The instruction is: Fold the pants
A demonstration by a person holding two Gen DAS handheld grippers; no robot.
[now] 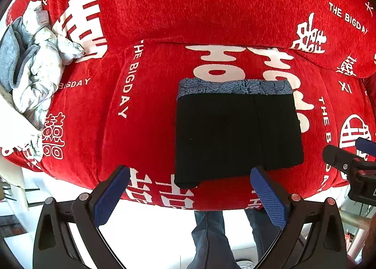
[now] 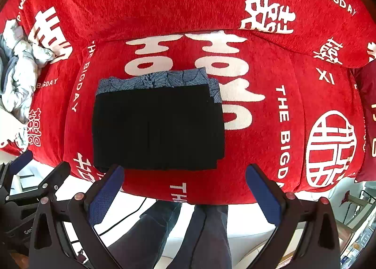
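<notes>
The black pants (image 1: 237, 137) lie folded into a neat rectangle on the red blanket (image 1: 188, 10), atop a blue patterned garment (image 1: 235, 86). Both the left gripper (image 1: 190, 195) and right gripper (image 2: 185, 192) hover near its front edge, jaws wide apart, holding nothing.

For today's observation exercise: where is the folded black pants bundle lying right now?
In both wrist views the black pants lie folded on the red blanket, stacked on a blue patterned garment, just beyond both open grippers.
</notes>
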